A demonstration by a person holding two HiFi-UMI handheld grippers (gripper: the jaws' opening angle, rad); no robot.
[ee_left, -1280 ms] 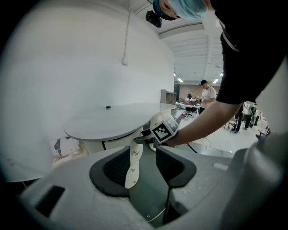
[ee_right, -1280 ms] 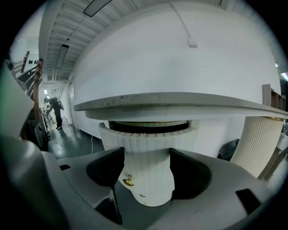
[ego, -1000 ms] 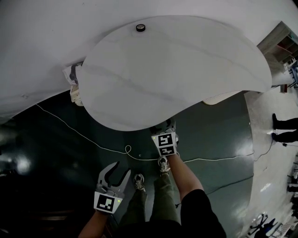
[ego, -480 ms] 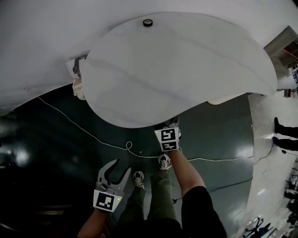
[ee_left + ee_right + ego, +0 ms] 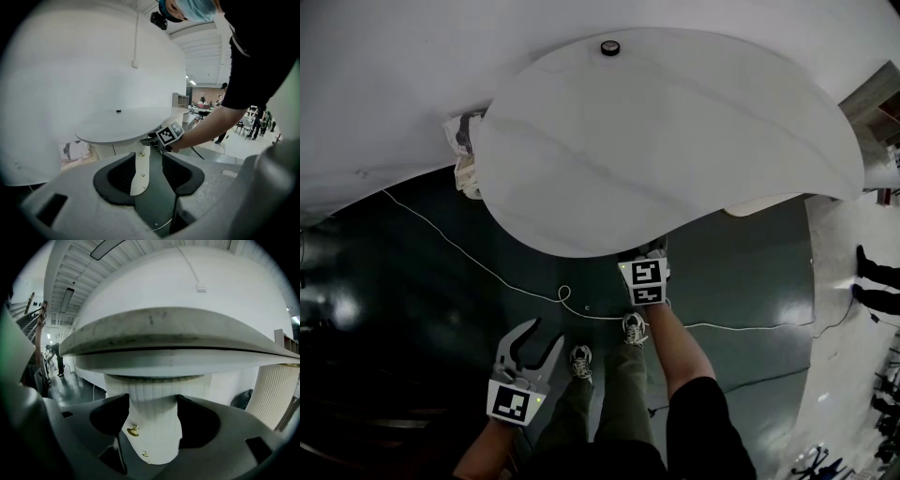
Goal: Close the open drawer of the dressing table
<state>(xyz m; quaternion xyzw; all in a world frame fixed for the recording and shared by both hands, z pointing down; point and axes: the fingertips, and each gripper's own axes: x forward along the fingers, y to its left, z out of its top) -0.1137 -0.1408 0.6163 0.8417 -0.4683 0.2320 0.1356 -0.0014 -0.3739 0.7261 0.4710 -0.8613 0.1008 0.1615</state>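
Note:
The white dressing table fills the middle of the head view, its curved top hiding the drawers. My right gripper reaches under the top's near edge, so only its marker cube shows there. In the right gripper view its jaws stand open on either side of the ribbed white drawer column, close to a small brass knob. My left gripper hangs open and empty over the dark floor, well short of the table. The left gripper view shows the column and the right gripper's cube.
A small black round object sits at the far edge of the table top. A bag with papers leans by the table's left end. A white cable crosses the dark floor. My shoes stand below the table. A white wall is behind.
The head view has shifted slightly, so the table sits a little higher and further right. My right gripper keeps its place under the table edge and the left gripper has barely moved.

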